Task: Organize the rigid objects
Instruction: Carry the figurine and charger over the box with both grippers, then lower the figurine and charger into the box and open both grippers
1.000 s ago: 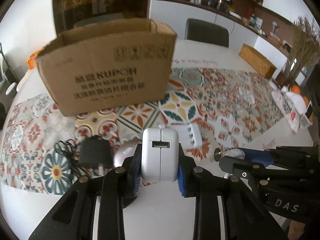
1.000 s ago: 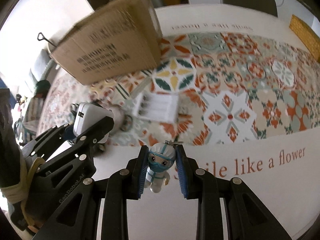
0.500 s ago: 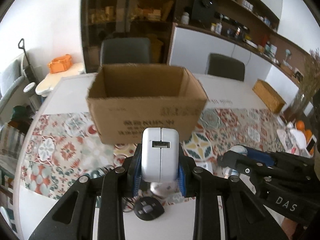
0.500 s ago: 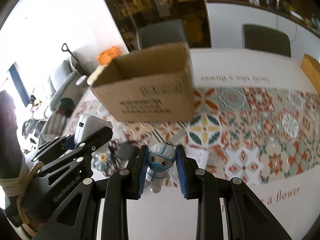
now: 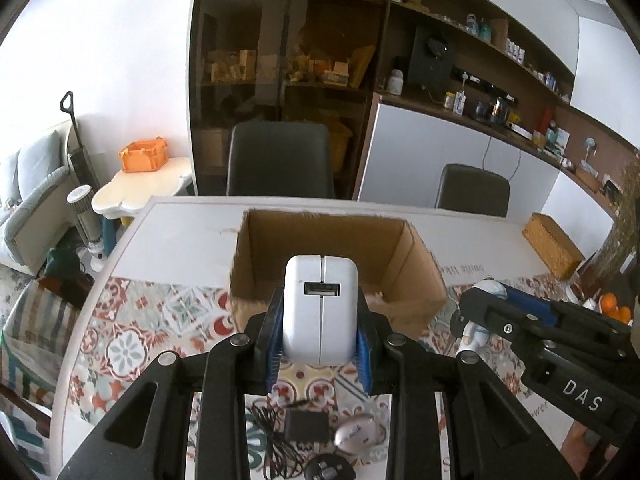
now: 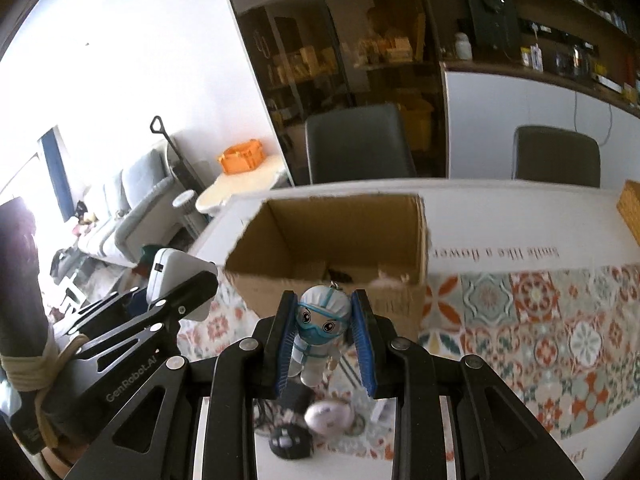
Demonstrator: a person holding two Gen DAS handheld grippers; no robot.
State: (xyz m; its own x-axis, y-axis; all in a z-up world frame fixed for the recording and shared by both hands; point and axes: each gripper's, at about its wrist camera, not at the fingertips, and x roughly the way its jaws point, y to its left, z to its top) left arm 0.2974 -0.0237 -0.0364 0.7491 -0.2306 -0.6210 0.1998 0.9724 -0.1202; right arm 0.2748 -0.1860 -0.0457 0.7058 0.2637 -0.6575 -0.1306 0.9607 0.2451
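Above the near wall of the open cardboard box (image 5: 336,264), the white charger (image 5: 320,312) sits clamped in the left tongs (image 5: 320,334) and the toy figure (image 6: 320,330) in the right tongs (image 6: 324,344); this looks like the carry step, and next each must clear the rim before its grip loosens, while a mouse (image 5: 354,436) and black adapter (image 5: 306,428) wait on the surface (image 5: 180,232)

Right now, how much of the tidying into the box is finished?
Done: something dark already lies in the cardboard box. In hand: left gripper holds the white charger, right gripper the small figurine. Left: black adapter, oval gadget, round black item.
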